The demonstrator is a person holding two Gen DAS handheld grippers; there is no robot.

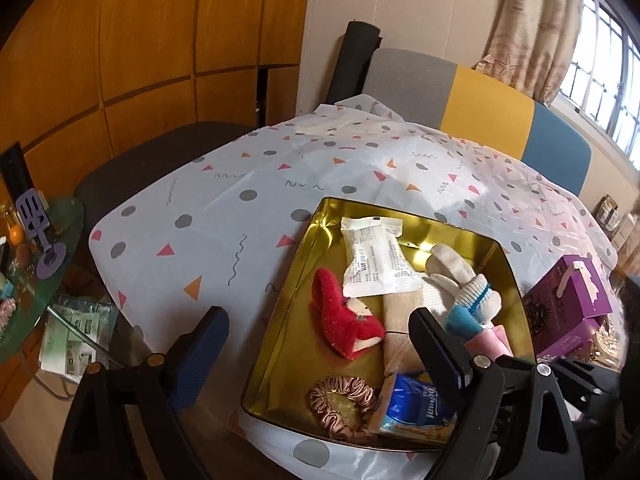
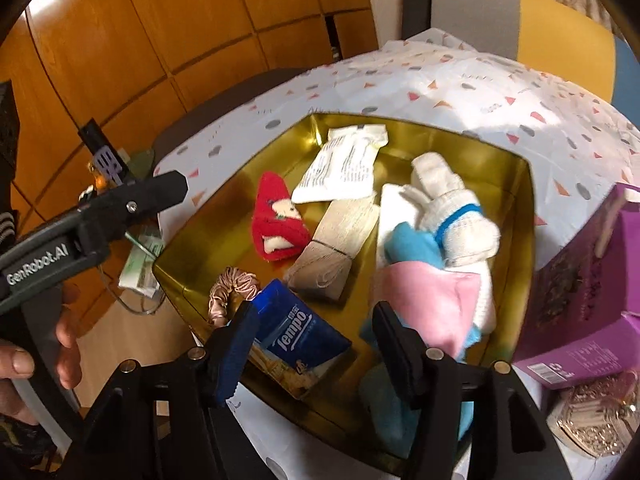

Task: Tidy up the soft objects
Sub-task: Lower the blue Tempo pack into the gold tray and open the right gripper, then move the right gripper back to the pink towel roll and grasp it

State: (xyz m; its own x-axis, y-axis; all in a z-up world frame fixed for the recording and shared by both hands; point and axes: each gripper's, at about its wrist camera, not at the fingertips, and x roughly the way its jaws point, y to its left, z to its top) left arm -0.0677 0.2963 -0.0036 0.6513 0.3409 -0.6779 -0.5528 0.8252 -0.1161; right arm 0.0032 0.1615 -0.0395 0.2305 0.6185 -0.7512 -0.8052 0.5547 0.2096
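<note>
A gold tin (image 1: 280, 340) stands on the patterned tablecloth (image 1: 208, 216). In it lie a red sock (image 1: 344, 320), a white packet (image 1: 376, 260), a beige roll (image 2: 340, 236), a white sock with a blue stripe (image 2: 448, 200), pink and blue cloths (image 2: 432, 304), a pink scrunchie (image 1: 340, 404) and a blue Tempo tissue pack (image 2: 296, 332). My right gripper (image 2: 316, 344) is open over the tin's near end. The tissue pack lies between its fingers, and the right finger is clear of it. My left gripper (image 1: 320, 352) is wide open astride the tin's left wall and holds nothing.
A purple box (image 2: 592, 280) stands right of the tin, with a gold ornate item (image 2: 596, 416) below it. A grey, yellow and blue chair back (image 1: 480, 96) is behind the table. A glass side table (image 1: 48, 264) with clutter is on the left. A hand (image 2: 24, 356) holds the left gripper.
</note>
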